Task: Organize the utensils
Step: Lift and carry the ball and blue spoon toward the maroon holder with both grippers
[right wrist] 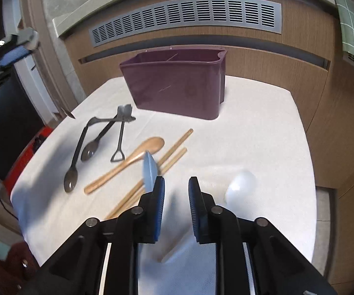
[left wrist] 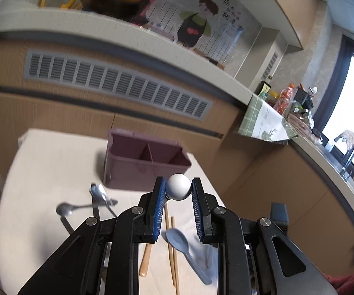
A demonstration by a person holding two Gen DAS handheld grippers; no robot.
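My left gripper (left wrist: 178,188) is shut on a white round-ended utensil (left wrist: 178,186), held above the table in front of the purple divided utensil holder (left wrist: 145,158). In the right wrist view the holder (right wrist: 177,83) stands at the back of the white table. My right gripper (right wrist: 176,184) is open and empty above the table. A blue spoon (right wrist: 149,169) sits tilted by its left finger. A wooden spoon (right wrist: 127,162), chopsticks (right wrist: 172,152), black spoons (right wrist: 78,157) and a black spatula (right wrist: 121,132) lie on the cloth.
A white spoon (right wrist: 240,186) lies right of my right gripper. Wooden cabinets with a grey vent (right wrist: 186,17) stand behind the table. A counter with bottles and a sink (left wrist: 300,113) runs along the right.
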